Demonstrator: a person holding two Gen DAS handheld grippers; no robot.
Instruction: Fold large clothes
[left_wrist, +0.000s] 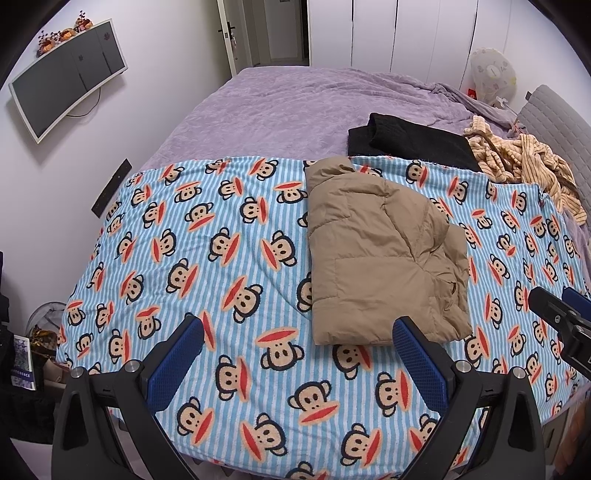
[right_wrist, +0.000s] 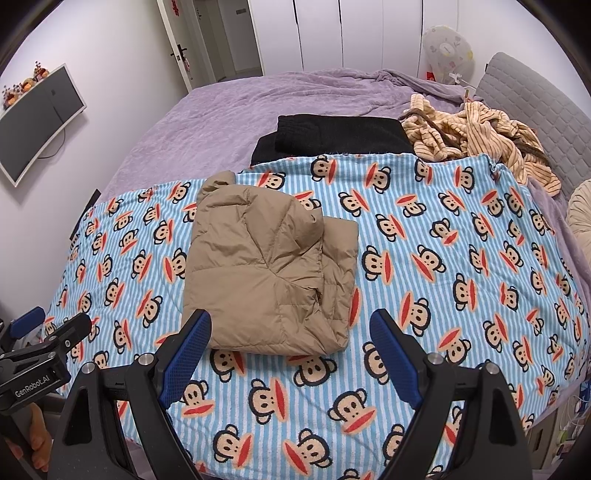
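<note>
A tan puffer jacket (left_wrist: 380, 251) lies folded into a compact bundle on the blue striped monkey-print blanket (left_wrist: 221, 258); it also shows in the right wrist view (right_wrist: 266, 269). My left gripper (left_wrist: 299, 332) is open and empty, hovering just short of the jacket's near edge, its right finger beside the bundle's near corner. My right gripper (right_wrist: 291, 328) is open and empty, its jaws standing either side of the jacket's near edge without touching it. Each gripper shows at the edge of the other's view, the right (left_wrist: 561, 314) and the left (right_wrist: 44, 343).
A folded black garment (left_wrist: 410, 140) lies behind the blanket on the purple bedspread (left_wrist: 277, 110). A crumpled yellow striped garment (left_wrist: 524, 158) lies at the right by the grey headboard (left_wrist: 554, 114). A wall TV (left_wrist: 62, 81) hangs at left. A door (left_wrist: 266, 33) stands beyond.
</note>
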